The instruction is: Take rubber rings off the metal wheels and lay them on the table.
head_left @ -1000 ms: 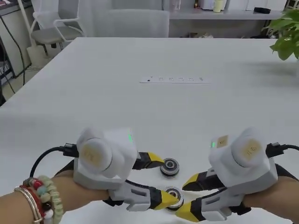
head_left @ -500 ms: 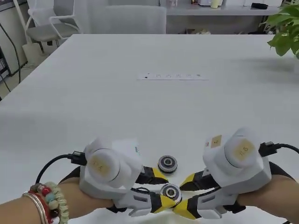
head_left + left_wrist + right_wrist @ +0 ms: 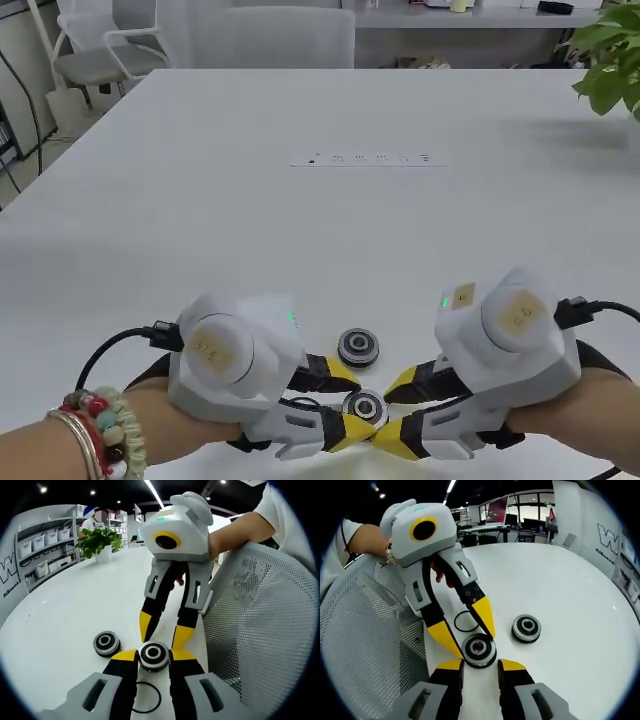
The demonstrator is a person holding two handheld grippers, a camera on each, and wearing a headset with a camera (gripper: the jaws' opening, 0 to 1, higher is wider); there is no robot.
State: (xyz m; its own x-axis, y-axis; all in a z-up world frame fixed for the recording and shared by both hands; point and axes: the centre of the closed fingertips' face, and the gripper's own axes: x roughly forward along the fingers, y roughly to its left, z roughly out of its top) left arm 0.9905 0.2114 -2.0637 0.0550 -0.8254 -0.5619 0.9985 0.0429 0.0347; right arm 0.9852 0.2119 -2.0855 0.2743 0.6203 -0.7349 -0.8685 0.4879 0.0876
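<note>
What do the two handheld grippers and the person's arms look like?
Both the left gripper and right gripper have rounded white housings with green lights, grey-and-black jaws tipped yellow, and a black cable trailing behind. Colourful beaded bracelets circle the left wrist.

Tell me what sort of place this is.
Probably an office or lab workroom: a large white table, an office chair beyond it, shelves of storage bins and a potted plant.

Glossy metal wheel (image 3: 364, 406), smooth matt table (image 3: 350, 230)
</note>
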